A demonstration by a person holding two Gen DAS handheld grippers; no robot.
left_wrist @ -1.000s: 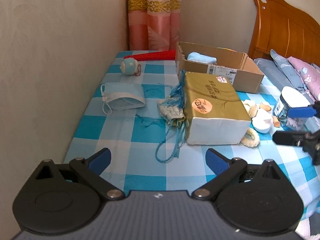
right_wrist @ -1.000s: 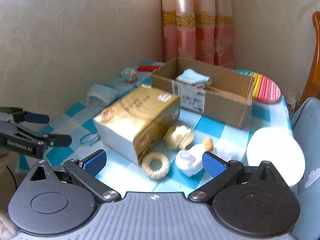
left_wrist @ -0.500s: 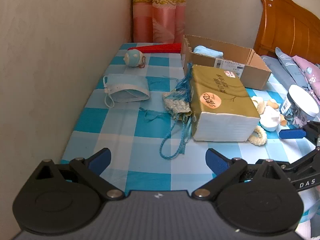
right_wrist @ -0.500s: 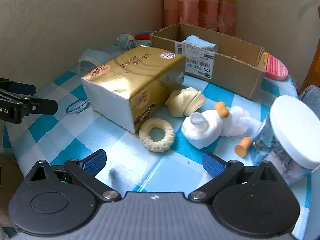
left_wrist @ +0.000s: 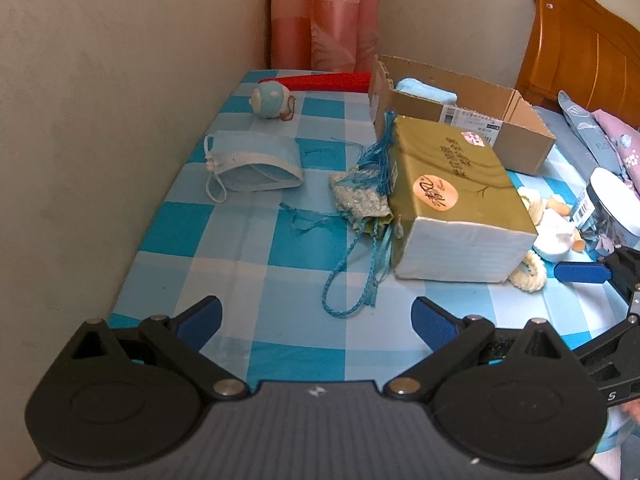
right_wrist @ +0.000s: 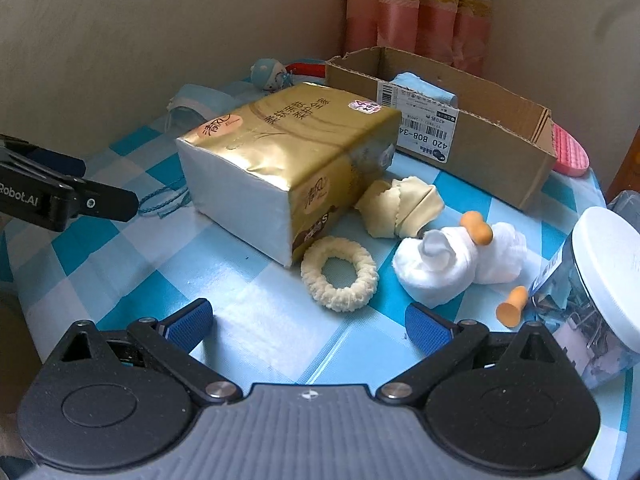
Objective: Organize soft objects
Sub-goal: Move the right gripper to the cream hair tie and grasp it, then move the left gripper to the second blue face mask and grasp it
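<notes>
Right gripper [right_wrist: 308, 320] has advanced toward the cream fluffy ring-shaped scrunchie [right_wrist: 339, 274]. It lies just ahead, untouched. Both grippers' jaws spread, empty; left gripper [left_wrist: 316, 320] hovers apart.

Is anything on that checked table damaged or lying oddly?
Yes. The cardboard box has ragged, torn top edges. Two orange earplugs lie apart, one on the white cloth bundle. The blue tasselled pouch has its cord trailing loose across the tablecloth.

Pink patterned curtain [left_wrist: 326, 16] hangs in the corner between plain beige walls [left_wrist: 120, 80]. Wooden headboard [left_wrist: 580, 36] at right, printed pillows [left_wrist: 600, 128] below it. Clear jar [right_wrist: 592, 300], white lid, holds binder clips.
</notes>
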